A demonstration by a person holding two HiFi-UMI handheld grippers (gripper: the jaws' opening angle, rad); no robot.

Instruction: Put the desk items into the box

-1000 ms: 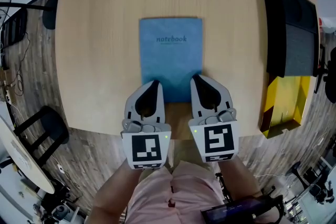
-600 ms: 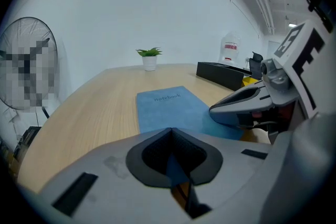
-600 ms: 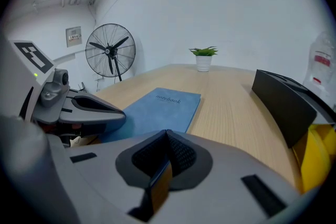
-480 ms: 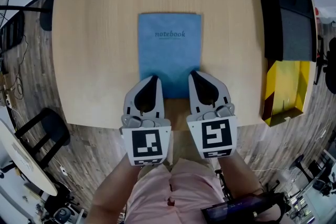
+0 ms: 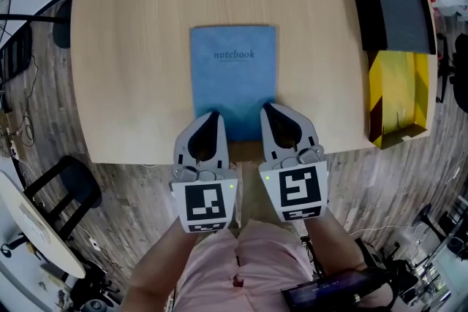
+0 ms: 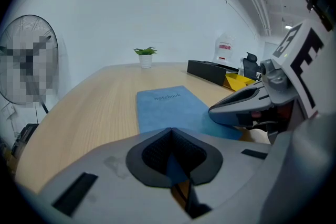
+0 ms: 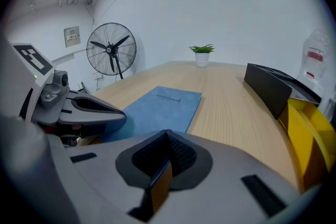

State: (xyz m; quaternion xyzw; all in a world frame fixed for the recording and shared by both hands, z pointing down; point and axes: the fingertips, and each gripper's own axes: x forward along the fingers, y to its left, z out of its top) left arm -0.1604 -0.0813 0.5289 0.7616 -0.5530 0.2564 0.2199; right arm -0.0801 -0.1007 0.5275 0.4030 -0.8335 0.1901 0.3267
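Overhead head view of a pale wooden tabletop (image 5: 131, 47) with a blue notebook (image 5: 234, 77) lying flat and closed near the centre of the frame, the word "notebook" printed on its cover. Two handheld grippers reach in side by side from the bottom of the frame, each carrying a cube with black-and-white square markers. The left gripper (image 5: 210, 120) points at the notebook's lower left corner and the right gripper (image 5: 272, 113) at its lower right corner; their tips overlap the notebook's near edge, though contact cannot be judged. In the left gripper view, the left gripper (image 6: 170, 131) has its jaws clenched tip to tip with nothing between them, the notebook (image 6: 168, 105) stretches ahead just beyond, and the right gripper (image 6: 247, 107) sits at the right of the frame. In the right gripper view, the right gripper (image 7: 167, 134) likewise has its jaws pressed together and empty, with the notebook (image 7: 163, 107) ahead to the left and the left gripper (image 7: 94, 110) at the left. A black box (image 5: 387, 11) with a yellow section lies at the upper right of the head view, along the tabletop's right edge, well apart from the notebook. A small potted plant (image 7: 202, 54) stands at the tabletop's far end, and a standing fan (image 7: 110, 50) is beyond the tabletop at the upper left of the right gripper view. A person's pink clothing (image 5: 234, 267) fills the bottom centre of the head view
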